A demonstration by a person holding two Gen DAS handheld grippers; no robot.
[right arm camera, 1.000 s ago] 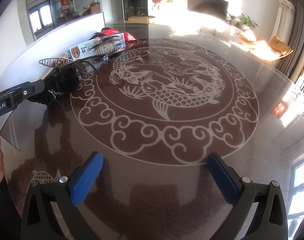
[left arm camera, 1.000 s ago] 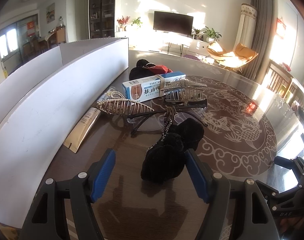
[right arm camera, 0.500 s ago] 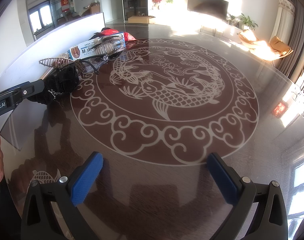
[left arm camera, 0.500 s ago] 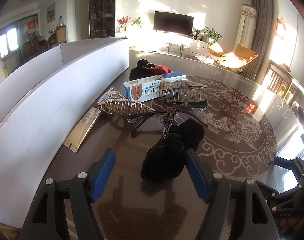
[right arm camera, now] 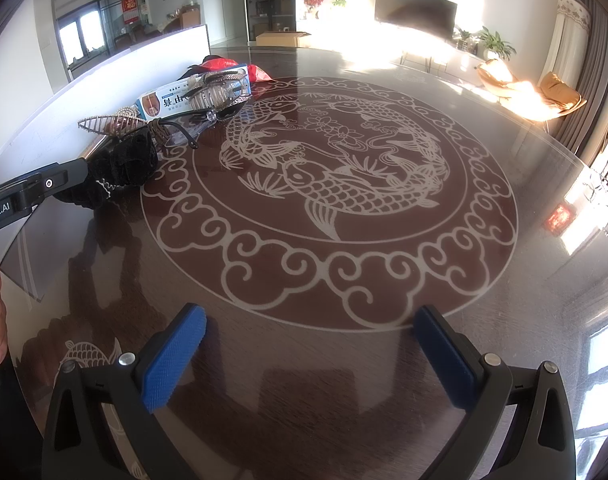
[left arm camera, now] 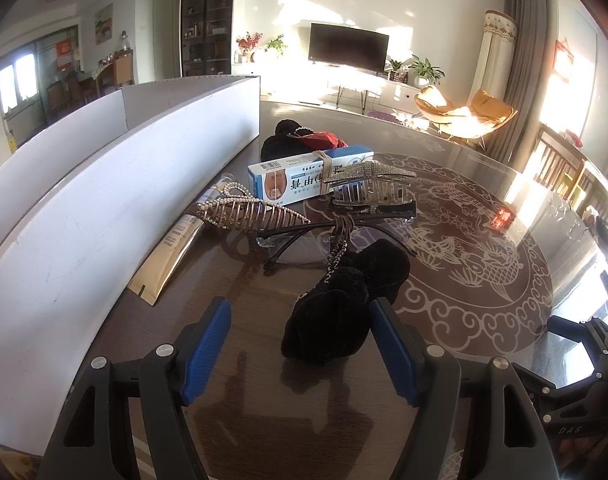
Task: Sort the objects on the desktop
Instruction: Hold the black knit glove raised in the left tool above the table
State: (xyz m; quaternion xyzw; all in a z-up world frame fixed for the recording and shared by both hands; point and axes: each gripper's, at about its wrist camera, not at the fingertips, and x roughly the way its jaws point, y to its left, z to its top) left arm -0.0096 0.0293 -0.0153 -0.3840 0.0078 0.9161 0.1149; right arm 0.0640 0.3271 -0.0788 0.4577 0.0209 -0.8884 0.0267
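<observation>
A soft black fuzzy hair tie [left arm camera: 346,300] with a little silver chain lies on the dark brown round desk with a pale fish drawing [right arm camera: 344,340]. It looks puffy and crumpled. The left hand-held gripper [left arm camera: 299,344] has its blue pads wide apart. The near end of the hair tie sits between them, close to the right pad. The pads are not squeezing it.

Just past the hair tie lie thin dark-rimmed glasses [left arm camera: 304,236]. A gold comb-shaped hair clip with sparkly stones [left arm camera: 249,216] is on their left. A silver sparkly claw hair clip [left arm camera: 370,188] is on their far right. Behind those lies a blue and white cardboard box with a rubber band round it [left arm camera: 299,180]. Farther off are a black and red cloth bundle [left arm camera: 304,142]. A flat gold packet [left arm camera: 163,264] lies by the tall white board wall [left arm camera: 103,200] on the left.

All these things crowd the left side of the desk, near the wall. The right hand-held gripper [right arm camera: 310,354] hangs over the near part of the desk with its blue pads wide apart and nothing between them. The middle and right of the desk is smooth and shiny, out to the round edge.
</observation>
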